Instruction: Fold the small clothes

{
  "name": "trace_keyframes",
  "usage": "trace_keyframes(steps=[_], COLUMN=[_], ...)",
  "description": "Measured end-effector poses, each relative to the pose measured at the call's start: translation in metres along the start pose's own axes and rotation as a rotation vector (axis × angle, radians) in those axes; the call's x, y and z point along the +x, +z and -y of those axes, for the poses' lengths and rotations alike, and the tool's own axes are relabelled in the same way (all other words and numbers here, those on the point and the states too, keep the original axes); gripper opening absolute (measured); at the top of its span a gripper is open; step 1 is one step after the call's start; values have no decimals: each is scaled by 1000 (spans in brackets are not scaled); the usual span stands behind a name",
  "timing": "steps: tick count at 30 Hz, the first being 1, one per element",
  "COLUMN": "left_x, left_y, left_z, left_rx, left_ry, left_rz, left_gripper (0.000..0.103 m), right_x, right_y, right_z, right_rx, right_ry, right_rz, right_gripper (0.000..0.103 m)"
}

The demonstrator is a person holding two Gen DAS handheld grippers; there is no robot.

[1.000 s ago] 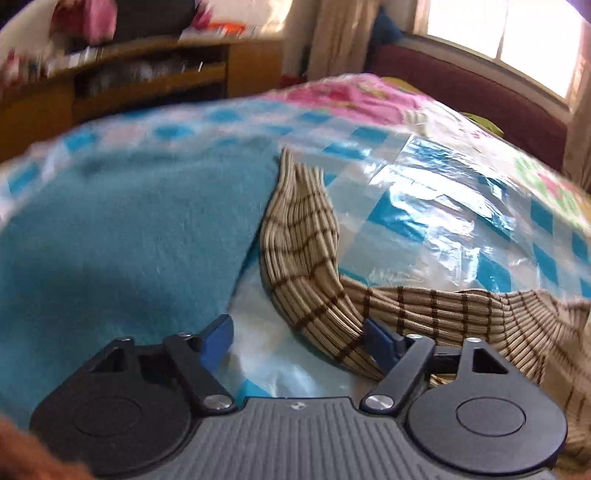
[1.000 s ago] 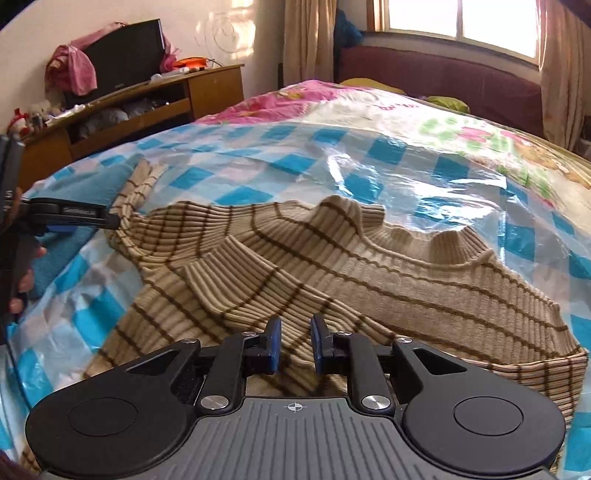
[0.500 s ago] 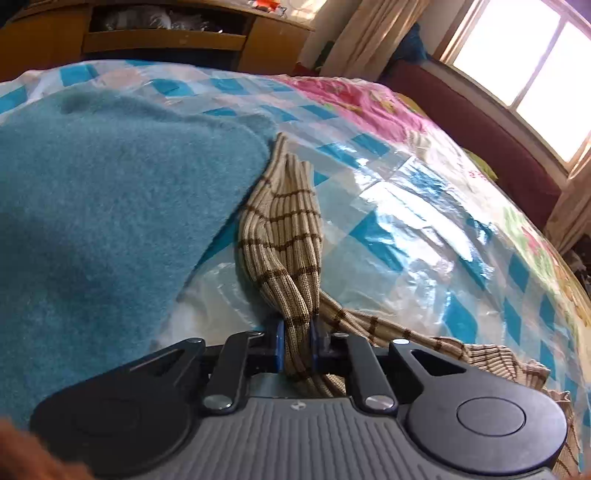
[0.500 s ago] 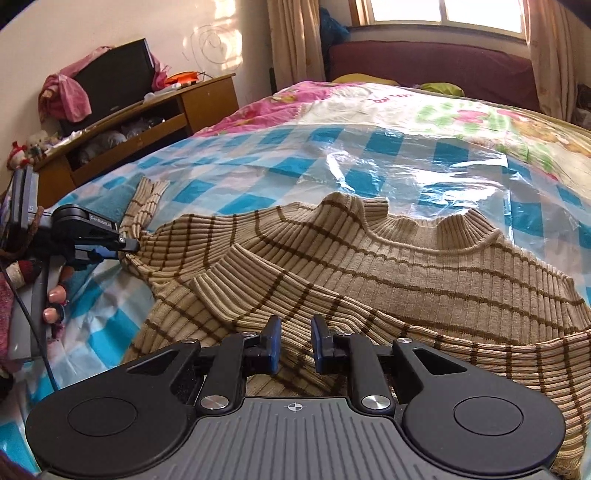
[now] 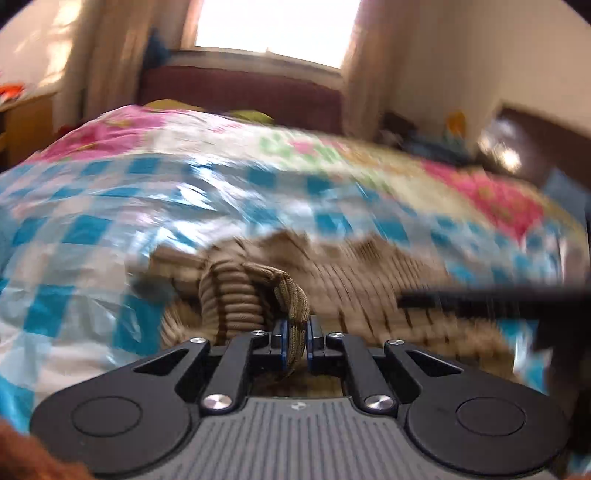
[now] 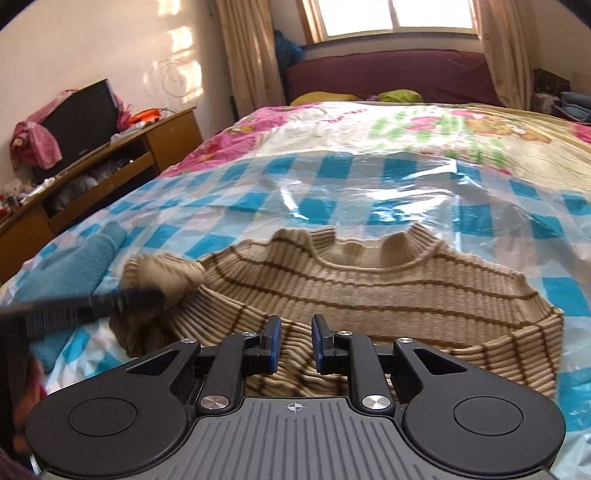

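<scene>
1. Left wrist view, much of it blurred. The left gripper (image 5: pixel 294 341) is clenched on a bunched sleeve (image 5: pixel 255 295) of the beige striped sweater (image 5: pixel 354 273); ribbed fabric fills the narrow gap between its blue pads and curls up over them. The rest of the sweater lies beyond on the blue-and-white checked plastic sheet (image 5: pixel 92 229). A dark bar crosses the right side; it is the right gripper (image 5: pixel 480 299), too smeared to read.
2. Same view, room: the sheet covers a bed with a floral quilt (image 5: pixel 491 192); behind it stand a maroon headboard (image 5: pixel 240 88), curtains and a bright window (image 5: pixel 273 26).
3. Right wrist view. The right gripper (image 6: pixel 294 343) has just been opening a little: its pads stand apart over the sweater's lower body (image 6: pixel 288 369), the fabric lies under the gap, and neither pad visibly presses on it. The sweater (image 6: pixel 369 291) lies spread, collar away from the camera. At left, the blurred left gripper (image 6: pixel 140 297) holds the sleeve (image 6: pixel 162 273) over the sweater's left shoulder.
4. Same view, containers and room: a wooden cabinet (image 6: pixel 162 136) at left has open shelves holding cluttered items too small to name, with a dark television (image 6: pixel 79 114) and pink cloth (image 6: pixel 35 142) on top. A teal garment (image 6: pixel 62 269) lies on the sheet (image 6: pixel 332 184) just left of the sweater.
</scene>
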State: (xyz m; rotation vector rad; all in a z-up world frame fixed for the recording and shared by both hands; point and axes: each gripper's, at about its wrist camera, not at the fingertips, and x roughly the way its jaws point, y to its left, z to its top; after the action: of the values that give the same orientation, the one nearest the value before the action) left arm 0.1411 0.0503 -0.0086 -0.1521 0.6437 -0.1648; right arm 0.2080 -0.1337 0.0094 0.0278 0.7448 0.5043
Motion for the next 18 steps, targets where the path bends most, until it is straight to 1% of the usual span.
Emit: trace_keyframes(steps=[2,4,6,7,8,14,17,18], left_x=[9,13,12,11,11,14,16,16], left_y=[-14,-22,-26,-26,-26,-30,-30,-29], left_z=[8,12,13,10,8,6,3,2], left_rx=[9,30,50,37,25,45,30,25], left_ry=[-25,-23,-17,-25,-32,-42,-57,-61], left_rz=[-63,-87,-88,-87,-87,-88,-91,-92], left_gripper=[14,14,14,14,14,14,14,14], right_x=[-1,1,7,11,17,56,74,81], right_y=[3,7,12,15,17,36,42,43], right_z=[3,0,-10,-17,-25,-70,-99,-107], right_rx=[20,10,-30,-58,-80,-145,-217,-240], right_ry=[3,21,47,55,60,115,137,142], right_rz=[-15,-33,-53,-65,-72,-132,-153,-172], right_gripper=[21,21,25,30,32,32,40,40])
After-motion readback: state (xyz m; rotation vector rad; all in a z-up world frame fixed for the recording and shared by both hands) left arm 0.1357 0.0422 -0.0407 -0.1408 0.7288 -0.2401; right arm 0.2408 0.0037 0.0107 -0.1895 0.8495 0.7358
